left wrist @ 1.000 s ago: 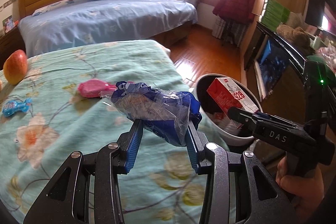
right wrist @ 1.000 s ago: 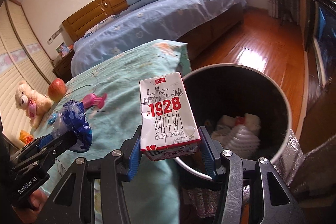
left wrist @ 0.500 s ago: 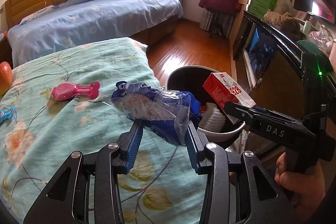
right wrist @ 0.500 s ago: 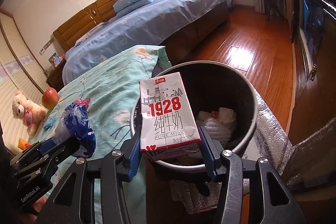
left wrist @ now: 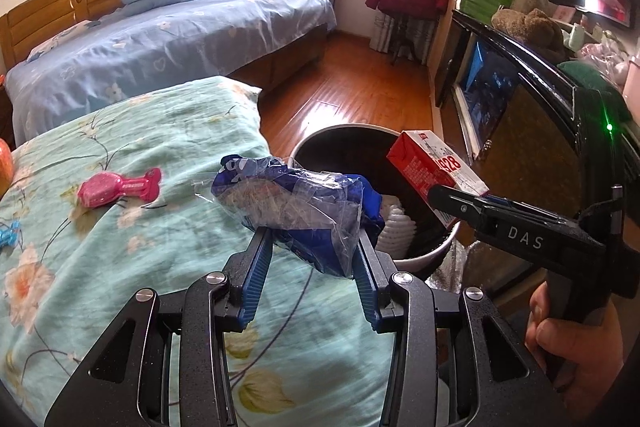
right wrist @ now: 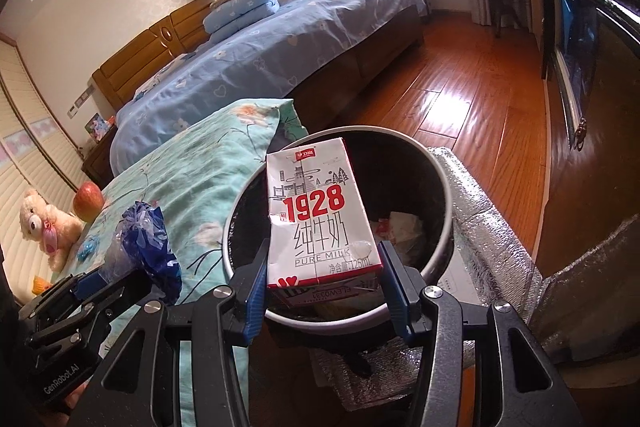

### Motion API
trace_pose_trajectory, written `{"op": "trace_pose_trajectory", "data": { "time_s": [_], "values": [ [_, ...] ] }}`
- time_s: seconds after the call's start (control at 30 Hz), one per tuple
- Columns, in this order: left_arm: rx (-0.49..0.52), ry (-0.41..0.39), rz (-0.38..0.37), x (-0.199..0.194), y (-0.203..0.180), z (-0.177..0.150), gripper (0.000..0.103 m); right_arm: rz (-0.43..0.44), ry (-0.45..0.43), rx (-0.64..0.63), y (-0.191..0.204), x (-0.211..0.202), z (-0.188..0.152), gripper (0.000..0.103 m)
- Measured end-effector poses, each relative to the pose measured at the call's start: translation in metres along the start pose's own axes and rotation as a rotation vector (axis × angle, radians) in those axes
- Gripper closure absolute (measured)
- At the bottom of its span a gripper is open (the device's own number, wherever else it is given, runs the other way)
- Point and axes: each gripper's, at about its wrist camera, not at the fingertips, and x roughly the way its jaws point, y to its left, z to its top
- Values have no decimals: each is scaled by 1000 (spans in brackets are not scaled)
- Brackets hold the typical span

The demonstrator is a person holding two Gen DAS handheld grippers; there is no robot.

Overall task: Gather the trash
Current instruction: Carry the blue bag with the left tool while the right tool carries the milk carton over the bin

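Observation:
My left gripper [left wrist: 314, 247] is shut on a crumpled blue plastic wrapper [left wrist: 296, 203], held over the edge of the green floral bedcover [left wrist: 132, 227]. The same wrapper [right wrist: 148, 243] shows at the left of the right wrist view. My right gripper [right wrist: 322, 267] is shut on a white and red milk carton [right wrist: 320, 219] marked 1928, held directly above the open round trash bin [right wrist: 436, 171]. The left wrist view shows that carton [left wrist: 436, 167] over the bin [left wrist: 340, 139]. White trash lies in the bin's bottom.
A pink toy [left wrist: 116, 187] lies on the bedcover, a teddy bear [right wrist: 44, 227] and an apple [right wrist: 88, 201] farther left. A silver foil-covered box [right wrist: 492, 227] stands right of the bin. A blue bed [left wrist: 172, 39], wooden floor [left wrist: 360, 91] and dark cabinet [left wrist: 520, 107] surround it.
Both grippers moved rightward off the bed toward the bin. The carton now hangs over the bin's opening, and the wrapper is closer to the bed's edge.

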Motion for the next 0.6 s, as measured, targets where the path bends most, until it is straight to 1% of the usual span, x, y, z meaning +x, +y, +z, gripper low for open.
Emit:
{"op": "trace_pose_trajectory", "data": {
  "time_s": [0.6],
  "values": [
    [36,13,-3,14,-17,8,64,-14,-2,23,-17,4,8,52]
  ]
}}
